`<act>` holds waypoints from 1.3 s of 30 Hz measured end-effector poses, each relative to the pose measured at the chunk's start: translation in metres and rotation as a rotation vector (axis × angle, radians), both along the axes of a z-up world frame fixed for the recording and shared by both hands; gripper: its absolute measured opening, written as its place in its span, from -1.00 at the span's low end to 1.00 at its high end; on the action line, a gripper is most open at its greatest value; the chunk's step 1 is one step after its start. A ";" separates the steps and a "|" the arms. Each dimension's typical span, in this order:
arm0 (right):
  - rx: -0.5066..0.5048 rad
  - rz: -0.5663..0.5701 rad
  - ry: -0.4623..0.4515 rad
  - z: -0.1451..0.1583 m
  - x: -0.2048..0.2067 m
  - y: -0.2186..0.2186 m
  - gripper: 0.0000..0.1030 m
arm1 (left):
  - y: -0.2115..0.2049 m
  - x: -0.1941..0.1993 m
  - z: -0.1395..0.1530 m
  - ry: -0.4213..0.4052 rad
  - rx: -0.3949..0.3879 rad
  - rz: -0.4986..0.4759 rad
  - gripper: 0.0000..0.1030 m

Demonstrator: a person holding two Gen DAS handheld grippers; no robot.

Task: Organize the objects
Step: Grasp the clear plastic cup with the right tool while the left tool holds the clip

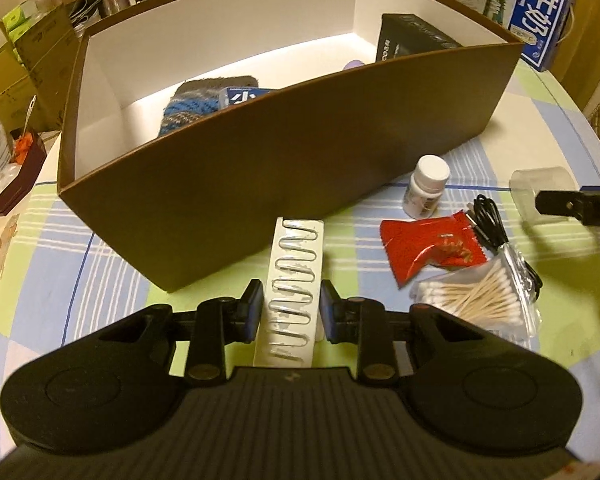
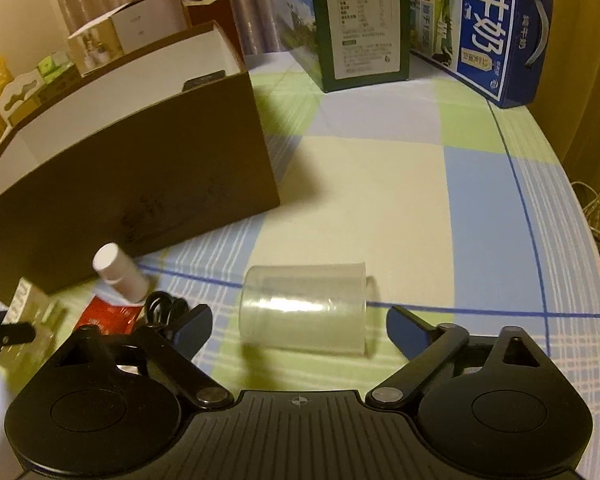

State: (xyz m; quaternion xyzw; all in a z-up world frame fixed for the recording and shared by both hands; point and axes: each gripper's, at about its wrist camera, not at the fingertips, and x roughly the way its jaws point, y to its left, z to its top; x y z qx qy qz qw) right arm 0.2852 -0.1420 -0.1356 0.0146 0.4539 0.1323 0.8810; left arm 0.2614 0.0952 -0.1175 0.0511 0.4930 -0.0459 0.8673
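Observation:
In the left wrist view my left gripper (image 1: 291, 310) is shut on a white blister strip (image 1: 295, 280) that points toward the brown box (image 1: 259, 176). The box has a white inside and holds a knitted item (image 1: 195, 100), a small blue box and a black box (image 1: 412, 40). In the right wrist view my right gripper (image 2: 300, 326) is open, its fingers on either side of a clear plastic cup (image 2: 304, 312) lying on its side on the table. A white bottle (image 1: 426, 186), a red packet (image 1: 424, 250), a black cable (image 1: 488, 216) and a bag of cotton swabs (image 1: 476, 300) lie between the two grippers.
Milk cartons (image 2: 496, 32) and a green carton (image 2: 364, 24) stand at the back of the checked tablecloth (image 2: 420, 184). The table's round edge runs down the right side. Cardboard boxes (image 1: 19, 72) and a small dark tray (image 1: 19, 172) crowd the left.

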 end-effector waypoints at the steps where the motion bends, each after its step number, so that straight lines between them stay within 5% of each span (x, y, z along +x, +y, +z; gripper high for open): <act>1: -0.002 -0.003 0.001 -0.002 0.002 0.001 0.71 | 0.001 0.001 -0.001 0.006 -0.002 0.001 -0.51; 6: -0.016 0.001 0.020 -0.010 0.008 0.004 0.31 | -0.002 0.005 -0.007 0.019 0.001 0.001 -0.51; 16: -0.012 0.056 0.064 -0.007 -0.018 -0.003 0.31 | -0.002 -0.007 -0.007 0.047 -0.007 0.021 -0.55; 28: -0.001 0.163 0.172 0.002 -0.092 -0.016 0.31 | -0.010 -0.068 -0.003 0.119 -0.039 -0.017 -0.55; 39: -0.042 0.182 0.134 -0.001 -0.095 -0.001 0.39 | -0.020 -0.067 -0.006 0.100 -0.034 -0.017 -0.50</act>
